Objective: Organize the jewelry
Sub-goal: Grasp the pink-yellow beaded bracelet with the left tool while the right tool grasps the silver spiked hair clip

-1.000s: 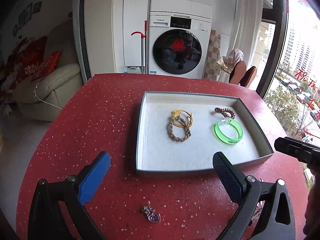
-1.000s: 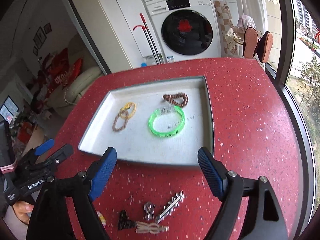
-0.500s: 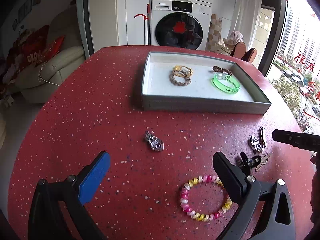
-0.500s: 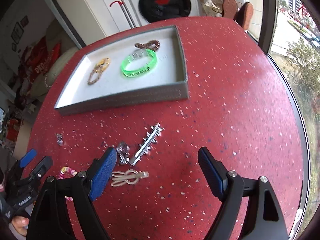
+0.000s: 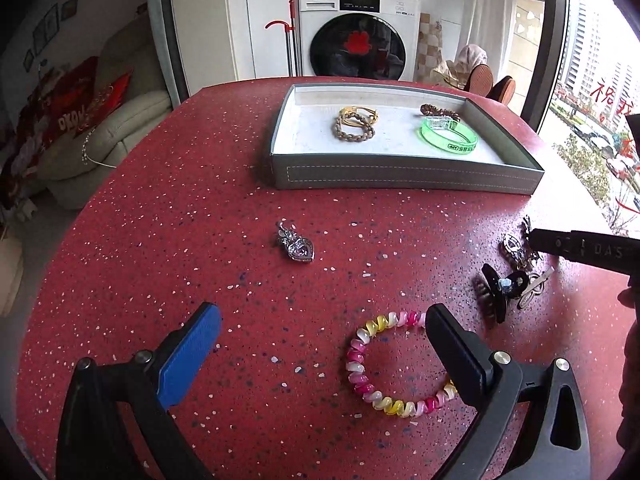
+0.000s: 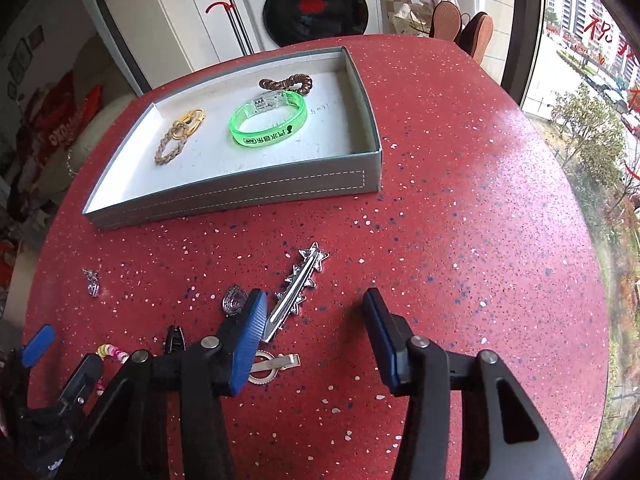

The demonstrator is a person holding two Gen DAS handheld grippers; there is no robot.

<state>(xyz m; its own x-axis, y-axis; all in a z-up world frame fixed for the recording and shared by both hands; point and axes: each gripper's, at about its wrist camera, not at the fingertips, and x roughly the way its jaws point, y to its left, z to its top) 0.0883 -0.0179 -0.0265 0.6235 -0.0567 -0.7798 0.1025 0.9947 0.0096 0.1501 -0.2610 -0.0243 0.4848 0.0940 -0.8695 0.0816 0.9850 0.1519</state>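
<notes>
On the near side of the grey tray (image 5: 408, 178), out on the red speckled table (image 5: 192, 200), the loose pieces still wait: a coiled pink-and-yellow bracelet (image 5: 394, 362), a silver heart pendant (image 5: 296, 242), a black claw clip (image 5: 498, 288), a star-studded silver hair clip (image 6: 298, 286), a small silver charm (image 6: 233, 300) and a ringed flat clip (image 6: 272, 364). Inside the tray already lie a green bangle (image 6: 269, 123), a braided tan-and-gold band (image 6: 178, 136) and a brown coiled tie (image 6: 286, 82).

The left gripper (image 5: 322, 334) stands wide apart and empty, low over the table on the tray's near side. The coiled bracelet lies flat just ahead of it and off toward its right finger (image 5: 456, 344), which overlaps the ring's near-right arc; whether that finger touches the coil I cannot tell from this angle.

The right gripper (image 6: 316, 320) is also spread wide and holds nothing. The star hair clip lies just ahead of its left finger (image 6: 250, 332), its long axis running diagonally from that finger up toward the tray's near-right corner, so it sits left of the gap between the fingers rather than in it.

Judging by position, the left gripper is nearer the bracelet and the right one nearer the hair clip; the right would need to shift left and turn so that its fingers close across the clip's narrow width.
</notes>
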